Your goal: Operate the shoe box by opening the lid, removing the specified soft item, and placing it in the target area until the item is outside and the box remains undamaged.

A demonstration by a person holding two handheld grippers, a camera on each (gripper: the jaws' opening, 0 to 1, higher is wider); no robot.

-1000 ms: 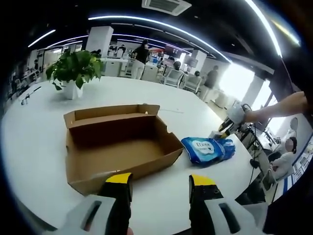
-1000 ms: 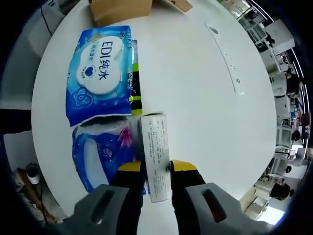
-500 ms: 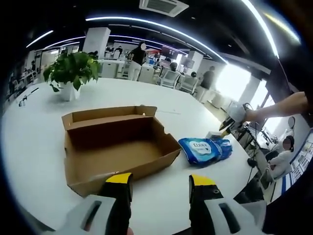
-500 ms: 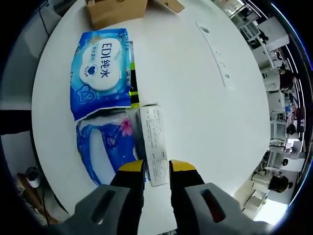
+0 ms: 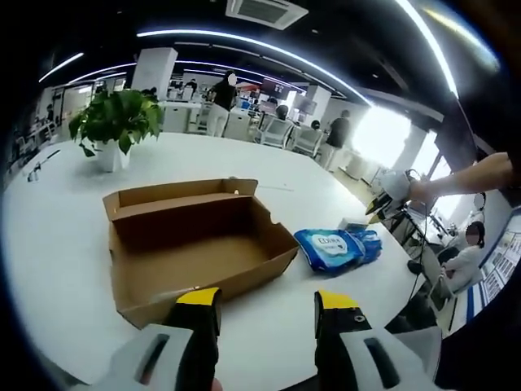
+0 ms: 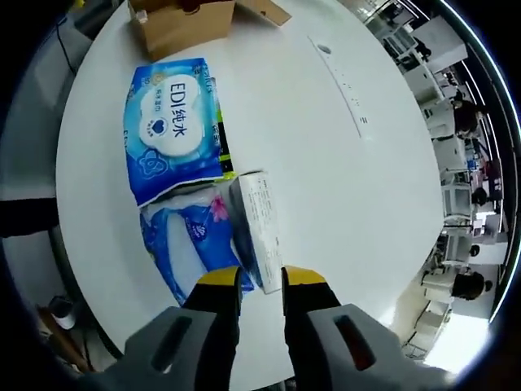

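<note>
While the open shoe box [image 5: 191, 244] sits empty on the worktop [image 5: 57, 212], wipes pack [image 5: 335, 247] lies at its 3 o'clock; left tongs [image 5: 267, 305] and right tongs [image 6: 251, 285] both apart.

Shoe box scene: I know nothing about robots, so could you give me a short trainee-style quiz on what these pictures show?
1. True or false: the shoe box stands open, its visible floor bare.
2. In the left gripper view, what lies on the table beside the box? A. a blue wipes pack B. a shoe C. a mug
3. Fill in: the left tool has its jaws ____, with nothing between them.

Key: 1 true; 2 A; 3 open.
</note>
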